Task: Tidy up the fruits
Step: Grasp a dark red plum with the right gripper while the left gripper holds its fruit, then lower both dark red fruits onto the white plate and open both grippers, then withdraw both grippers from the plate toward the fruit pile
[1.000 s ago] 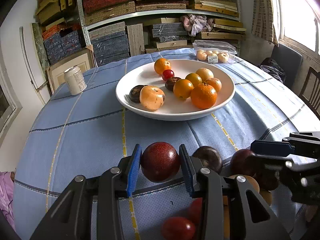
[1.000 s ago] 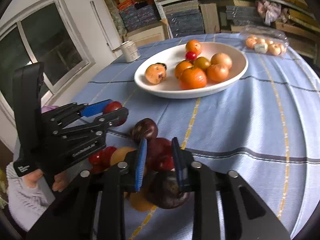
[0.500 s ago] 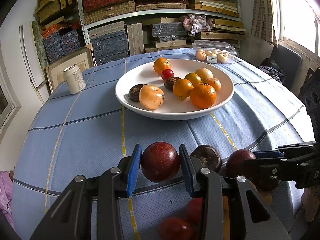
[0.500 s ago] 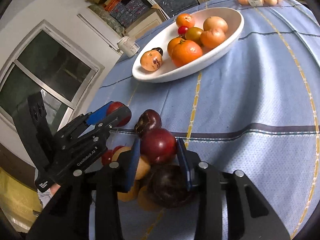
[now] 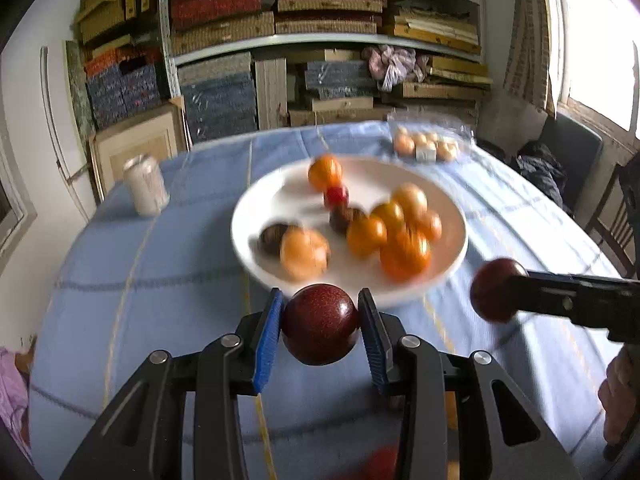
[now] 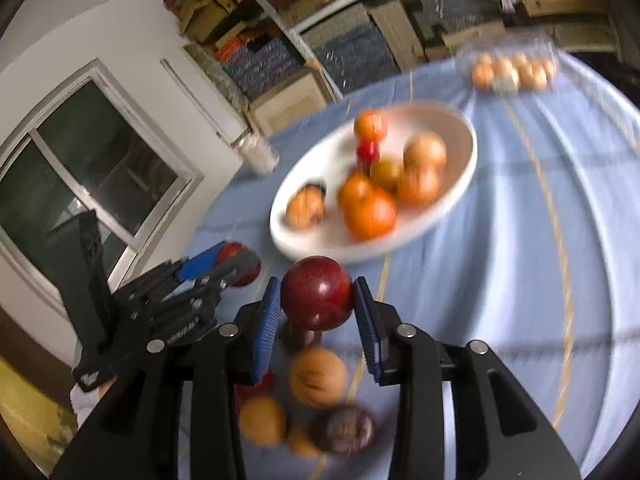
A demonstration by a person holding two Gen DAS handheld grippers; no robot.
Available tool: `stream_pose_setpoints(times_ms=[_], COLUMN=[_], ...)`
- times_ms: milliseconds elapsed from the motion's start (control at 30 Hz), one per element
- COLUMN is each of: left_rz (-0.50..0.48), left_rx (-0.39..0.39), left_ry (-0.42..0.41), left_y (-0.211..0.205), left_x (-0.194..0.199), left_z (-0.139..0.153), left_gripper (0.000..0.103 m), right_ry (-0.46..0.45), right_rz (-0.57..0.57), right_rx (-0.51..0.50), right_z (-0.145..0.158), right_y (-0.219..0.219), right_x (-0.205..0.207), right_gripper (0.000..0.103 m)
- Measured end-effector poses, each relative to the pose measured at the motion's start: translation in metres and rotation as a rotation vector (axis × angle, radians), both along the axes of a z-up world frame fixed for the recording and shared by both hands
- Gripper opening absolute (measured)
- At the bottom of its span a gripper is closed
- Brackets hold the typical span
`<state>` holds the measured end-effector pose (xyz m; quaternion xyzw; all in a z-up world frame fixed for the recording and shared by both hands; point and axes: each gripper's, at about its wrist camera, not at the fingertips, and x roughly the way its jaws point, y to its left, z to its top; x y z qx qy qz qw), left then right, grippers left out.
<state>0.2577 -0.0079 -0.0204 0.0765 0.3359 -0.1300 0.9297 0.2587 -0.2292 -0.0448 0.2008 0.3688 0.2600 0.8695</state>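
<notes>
My left gripper (image 5: 320,310) is shut on a dark red speckled fruit (image 5: 320,336), held above the blue tablecloth just in front of the white bowl (image 5: 246,248). The bowl holds several orange fruits, a small red one and two dark ones. My right gripper (image 6: 316,300) is shut on a shiny red fruit (image 6: 316,282), lifted over a pile of loose fruit (image 6: 318,376). From the left wrist view the right gripper (image 5: 500,294) reaches in from the right with its fruit (image 5: 486,286). The right wrist view shows the left gripper (image 6: 236,266) at the left.
A drinks can (image 5: 146,190) stands left of the bowl. A clear plastic box of pale fruit (image 5: 428,146) lies behind it. Shelves of stacked boxes fill the back wall. A chair (image 5: 616,216) stands at the table's right edge. A person's hand (image 5: 616,392) holds the right gripper.
The right gripper closed on the red fruit and lifted it off the pile. Both grippers rose and moved toward the bowl with their fruits; the views are now blurred.
</notes>
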Motion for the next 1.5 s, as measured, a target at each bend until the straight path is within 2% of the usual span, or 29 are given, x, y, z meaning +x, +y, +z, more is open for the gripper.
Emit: stream_pose_setpoints(times_ms=[133, 333, 533, 600, 633, 667, 700, 867, 967, 1100, 1233, 1333, 1400, 1500], left_rz=[0.019, 0.075, 0.095, 0.087, 0.085, 0.087, 0.086, 0.1, 0.118, 0.13, 0.115, 0.066, 0.034, -0.011], left_rx=[-0.024, -0.046, -0.07, -0.079, -0.09, -0.098, -0.102, -0.138, -0.129, -0.112, -0.097, -0.074, -0.041, 0.005], left_ry=[0.005, 0.071, 0.101, 0.093, 0.091, 0.088, 0.088, 0.082, 0.076, 0.062, 0.053, 0.058, 0.054, 0.051], left_y=[-0.009, -0.013, -0.013, -0.012, -0.011, -0.01, -0.009, 0.004, 0.011, 0.026, 0.032, 0.026, 0.016, 0.002], left_x=[0.042, 0.108, 0.143, 0.145, 0.144, 0.143, 0.142, 0.131, 0.119, 0.078, 0.034, 0.005, -0.008, -0.021], left_z=[0.011, -0.003, -0.015, -0.015, -0.016, -0.016, -0.016, -0.006, 0.001, 0.002, -0.005, -0.013, -0.019, -0.027], left_gripper=[0.039, 0.039, 0.039, 0.044, 0.051, 0.058, 0.059, 0.059, 0.059, 0.066, 0.066, 0.066, 0.067, 0.067], right_ry=[-0.017, 0.021, 0.031, 0.029, 0.031, 0.031, 0.03, 0.005, -0.014, -0.046, -0.089, -0.124, -0.135, -0.142], right_rz=[-0.054, -0.114, -0.106, -0.112, -0.108, -0.109, -0.112, -0.129, -0.133, -0.129, -0.136, -0.144, -0.144, -0.154], right_rx=[0.003, -0.039, -0.09, -0.106, -0.103, -0.098, -0.09, -0.057, -0.053, -0.045, -0.101, -0.14, -0.142, -0.126], right_z=[0.012, -0.003, -0.018, -0.021, -0.023, -0.023, -0.023, -0.006, 0.006, 0.009, 0.001, -0.007, -0.01, -0.013], right_y=[-0.001, 0.002, 0.013, 0.013, 0.013, 0.012, 0.01, -0.002, -0.007, -0.013, -0.014, -0.014, -0.015, -0.022], right_x=[0.047, 0.118, 0.151, 0.154, 0.155, 0.154, 0.153, 0.139, 0.121, 0.077, 0.025, -0.014, -0.031, -0.052], right_gripper=[0.036, 0.036, 0.036, 0.037, 0.038, 0.038, 0.038, 0.038, 0.039, 0.051, 0.058, 0.066, 0.073, 0.077])
